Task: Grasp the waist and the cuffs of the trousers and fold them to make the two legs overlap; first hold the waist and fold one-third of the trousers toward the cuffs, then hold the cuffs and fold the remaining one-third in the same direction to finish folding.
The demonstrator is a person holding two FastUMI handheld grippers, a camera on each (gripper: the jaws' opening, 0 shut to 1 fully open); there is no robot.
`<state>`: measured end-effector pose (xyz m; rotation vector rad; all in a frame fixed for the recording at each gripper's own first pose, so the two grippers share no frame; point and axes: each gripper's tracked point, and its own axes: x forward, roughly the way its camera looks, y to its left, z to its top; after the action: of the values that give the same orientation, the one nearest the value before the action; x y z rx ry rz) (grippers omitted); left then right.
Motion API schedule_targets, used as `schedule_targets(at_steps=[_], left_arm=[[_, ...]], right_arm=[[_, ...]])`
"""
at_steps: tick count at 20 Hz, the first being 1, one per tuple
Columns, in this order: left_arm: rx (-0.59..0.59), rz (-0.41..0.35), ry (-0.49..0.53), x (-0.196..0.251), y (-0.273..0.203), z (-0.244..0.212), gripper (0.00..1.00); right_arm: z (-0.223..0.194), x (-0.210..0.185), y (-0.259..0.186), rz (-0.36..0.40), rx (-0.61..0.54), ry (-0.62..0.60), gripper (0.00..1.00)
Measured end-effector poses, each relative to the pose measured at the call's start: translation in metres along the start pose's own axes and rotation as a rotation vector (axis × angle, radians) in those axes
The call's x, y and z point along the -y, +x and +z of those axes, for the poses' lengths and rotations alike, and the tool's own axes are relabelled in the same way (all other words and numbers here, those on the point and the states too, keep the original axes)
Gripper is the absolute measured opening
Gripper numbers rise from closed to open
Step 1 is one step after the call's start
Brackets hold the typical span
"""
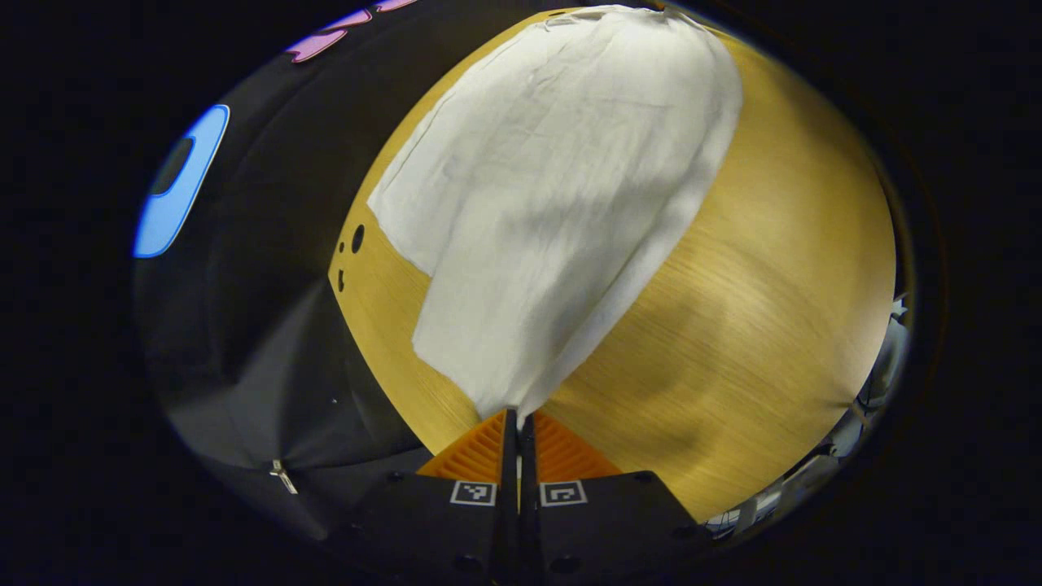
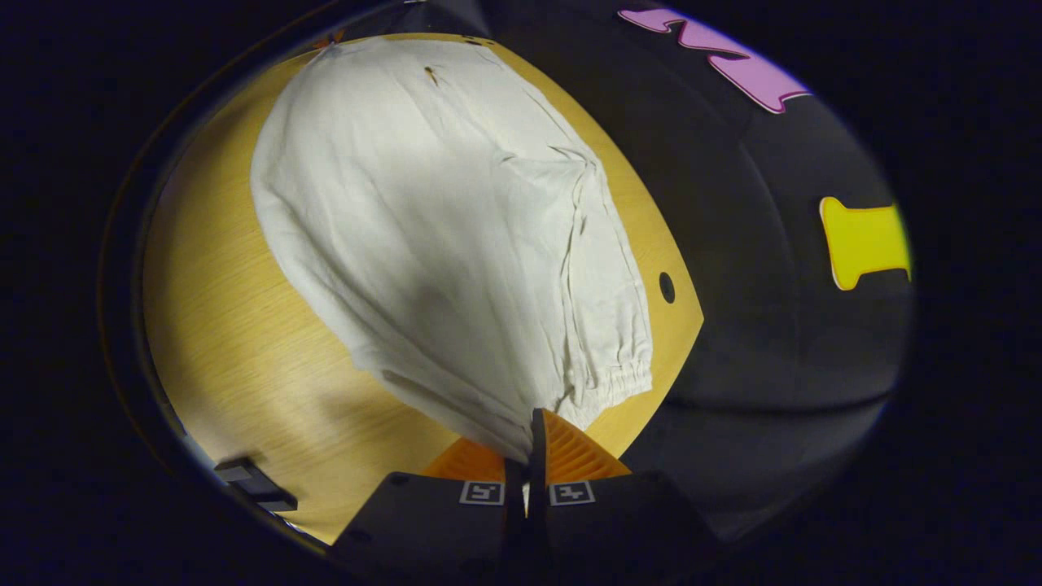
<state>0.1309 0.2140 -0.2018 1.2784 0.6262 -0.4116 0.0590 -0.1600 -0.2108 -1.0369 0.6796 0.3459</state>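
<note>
In the left gripper view, the left gripper (image 1: 518,417) is pressed together on a corner of the white trousers (image 1: 553,187). The cloth is pulled up to the fingers and stretches away ahead of them over the wooden table (image 1: 773,285). The far end of the trousers lies flat near the far edge of the table.

In the right gripper view, the right gripper (image 2: 533,443) is also pinched on the white trousers (image 2: 440,220), close to a gathered, stretchy hem (image 2: 623,378) that hangs just to the right of the fingers. Whether that hem is the waist or a cuff cannot be told for sure.

Both ends look held and lifted — so the work seems to be at an early fold. No neat stack can be seen yet, so the two one-third folds are judged to be left to do.

The wooden table is pale yellow with small dark holes (image 2: 667,286) near one edge. Beyond it the booth's black cloth wall (image 2: 773,325) is seen — and a small dark block (image 2: 252,482) lies low on the left of the right gripper.
</note>
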Motion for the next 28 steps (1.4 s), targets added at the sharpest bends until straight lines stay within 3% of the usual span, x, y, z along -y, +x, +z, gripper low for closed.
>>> schedule_targets(at_steps=[3, 11, 15, 21, 23, 24, 25, 28], left_arm=[[0.033, 0.057, -0.059, -0.034, -0.009, 0.014, 0.05], [0.144, 0.176, -0.085, -0.144, -0.009, 0.077, 0.05], [0.237, 0.182, -0.216, -0.187, 0.003, 0.120, 0.05], [0.333, 0.243, -0.406, -0.253, 0.043, 0.184, 0.05], [0.341, 0.262, -0.429, -0.264, 0.060, 0.197, 0.05], [0.346, 0.268, -0.443, -0.268, 0.071, 0.202, 0.05], [0.350, 0.262, -0.470, -0.266, 0.082, 0.208, 0.05], [0.341, 0.234, -0.547, -0.248, 0.116, 0.213, 0.05]], right_arm=[[0.013, 0.022, -0.007, -0.040, 0.025, 0.094, 0.05], [0.060, 0.110, -0.005, -0.174, 0.093, 0.434, 0.05], [0.079, 0.140, 0.014, -0.200, 0.124, 0.600, 0.05], [0.102, 0.174, 0.055, -0.238, 0.145, 0.733, 0.05], [0.105, 0.195, 0.072, -0.261, 0.157, 0.784, 0.05], [0.107, 0.202, 0.079, -0.270, 0.164, 0.817, 0.00], [0.108, 0.205, 0.091, -0.268, 0.164, 0.852, 0.05], [0.103, 0.199, 0.117, -0.246, 0.127, 0.945, 0.05]])
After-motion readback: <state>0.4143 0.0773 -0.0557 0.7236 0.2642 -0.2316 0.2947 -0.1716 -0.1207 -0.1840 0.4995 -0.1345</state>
